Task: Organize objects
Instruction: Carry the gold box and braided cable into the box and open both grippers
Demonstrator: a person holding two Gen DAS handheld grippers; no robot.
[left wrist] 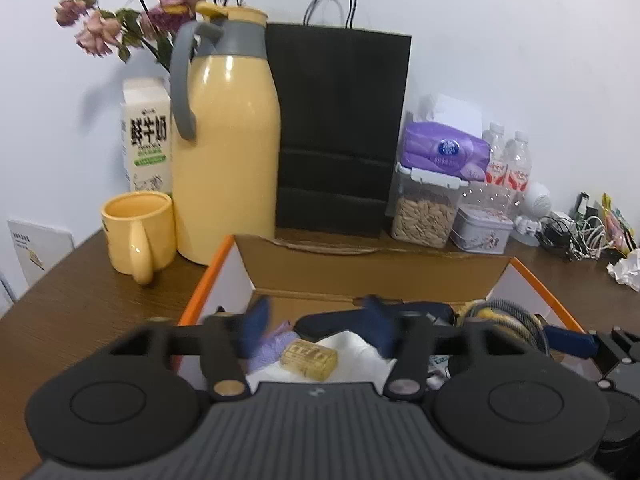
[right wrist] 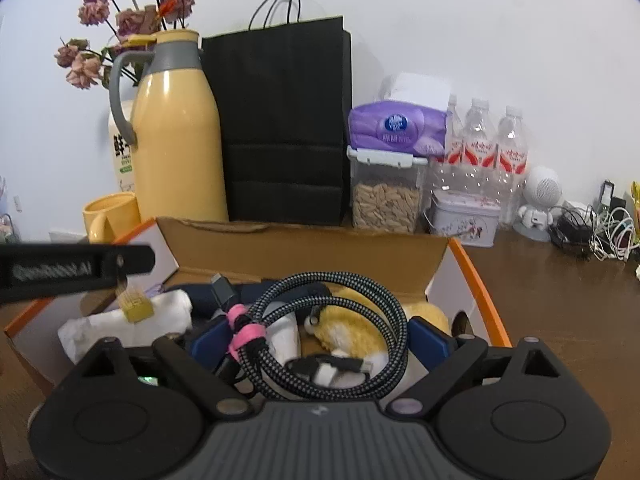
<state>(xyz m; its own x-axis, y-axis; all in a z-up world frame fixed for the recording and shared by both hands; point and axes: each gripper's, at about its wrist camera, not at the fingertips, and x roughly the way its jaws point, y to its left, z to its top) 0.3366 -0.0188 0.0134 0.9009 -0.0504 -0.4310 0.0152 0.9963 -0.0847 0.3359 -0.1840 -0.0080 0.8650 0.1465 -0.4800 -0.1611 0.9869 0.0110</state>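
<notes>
An open cardboard box (left wrist: 372, 270) with orange edges, also in the right wrist view (right wrist: 304, 252), holds mixed items. My left gripper (left wrist: 318, 326) is open over it, blue fingertips (left wrist: 256, 328) apart, above a small yellow packet (left wrist: 309, 359) lying on a white cloth (left wrist: 352, 346). The left gripper also shows in the right wrist view as a black bar (right wrist: 76, 268) over the same packet (right wrist: 137, 306). My right gripper (right wrist: 320, 346) is open around a coiled braided cable (right wrist: 332, 340) with pink ties, resting on a yellow plush toy (right wrist: 352, 320).
Behind the box stand a yellow thermos jug (left wrist: 226, 136), yellow mug (left wrist: 138, 234), milk carton (left wrist: 146, 140), black paper bag (left wrist: 338, 132), seed container (left wrist: 424, 216), purple tissue pack (left wrist: 444, 152), tin (left wrist: 482, 234), water bottles (left wrist: 508, 160) and tangled cables (left wrist: 576, 236) on the brown table (left wrist: 72, 304).
</notes>
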